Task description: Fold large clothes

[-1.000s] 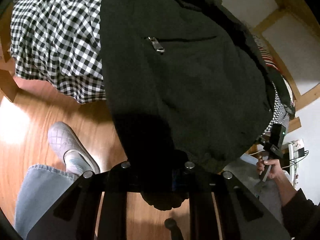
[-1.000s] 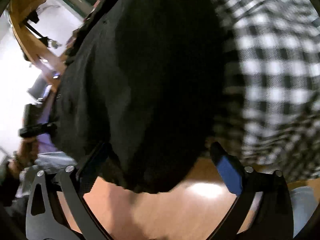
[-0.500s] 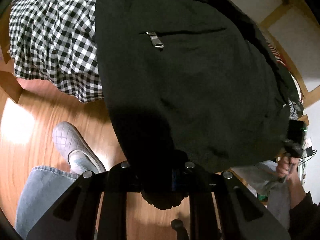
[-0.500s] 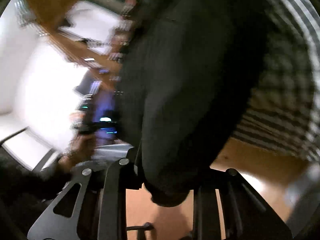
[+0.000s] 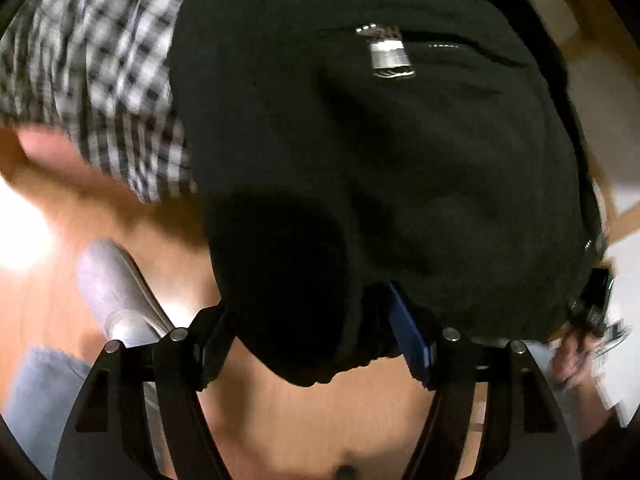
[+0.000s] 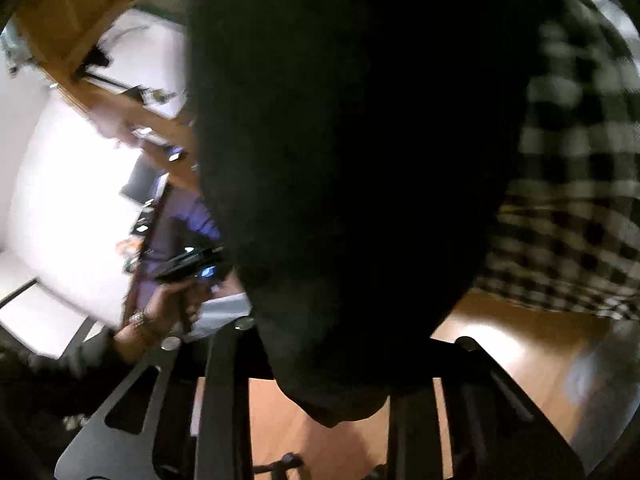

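the left gripper had just been opening, black jacket hem between its jaws; the right gripper was clamped on that hem.

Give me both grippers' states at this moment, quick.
Left gripper: open; its jaws have just been opening, the black jacket's hem hangs loose between them.
Right gripper: shut on the black jacket's hem.
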Action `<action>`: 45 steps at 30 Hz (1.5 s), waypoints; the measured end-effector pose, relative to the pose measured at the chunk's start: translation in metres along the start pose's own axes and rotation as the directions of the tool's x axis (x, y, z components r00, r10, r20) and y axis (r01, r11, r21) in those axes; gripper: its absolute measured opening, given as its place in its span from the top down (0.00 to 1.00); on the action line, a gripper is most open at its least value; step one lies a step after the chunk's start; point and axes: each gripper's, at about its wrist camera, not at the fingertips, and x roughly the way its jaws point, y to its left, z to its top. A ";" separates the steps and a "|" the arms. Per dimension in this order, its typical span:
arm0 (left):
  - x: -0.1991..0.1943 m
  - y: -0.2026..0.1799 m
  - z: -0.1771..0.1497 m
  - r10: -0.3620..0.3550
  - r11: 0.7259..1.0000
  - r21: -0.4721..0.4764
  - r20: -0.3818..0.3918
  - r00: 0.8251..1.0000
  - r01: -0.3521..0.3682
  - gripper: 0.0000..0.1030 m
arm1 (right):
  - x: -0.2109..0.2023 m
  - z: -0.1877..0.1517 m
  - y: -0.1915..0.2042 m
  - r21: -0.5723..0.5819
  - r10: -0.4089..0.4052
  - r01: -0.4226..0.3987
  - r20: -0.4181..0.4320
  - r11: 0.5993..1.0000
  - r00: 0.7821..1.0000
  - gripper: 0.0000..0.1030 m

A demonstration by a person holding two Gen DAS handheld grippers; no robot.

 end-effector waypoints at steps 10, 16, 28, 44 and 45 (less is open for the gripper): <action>-0.036 -0.035 -0.005 0.012 0.996 0.085 -0.010 1.000 -0.011 0.88 | -0.035 -0.008 0.061 -0.064 0.121 -0.119 0.031 0.991 0.992 0.83; -0.076 -0.053 -0.003 -0.019 0.989 0.148 0.036 0.999 0.013 0.88 | -0.070 0.020 0.087 -0.084 0.128 -0.123 0.053 0.989 0.990 0.84; -0.135 -0.114 0.043 -0.079 0.948 0.317 0.182 0.980 0.017 0.88 | -0.068 0.080 0.130 -0.133 0.114 -0.107 0.049 0.985 0.992 0.84; -0.195 -0.170 0.184 -0.167 0.914 0.406 0.348 0.922 0.012 0.87 | -0.101 0.203 0.153 -0.203 0.253 -0.207 0.237 0.957 0.938 0.84; -0.194 -0.171 0.191 -0.166 0.910 0.414 0.355 0.920 0.005 0.87 | -0.100 0.212 0.153 -0.201 0.265 -0.218 0.246 0.955 0.932 0.84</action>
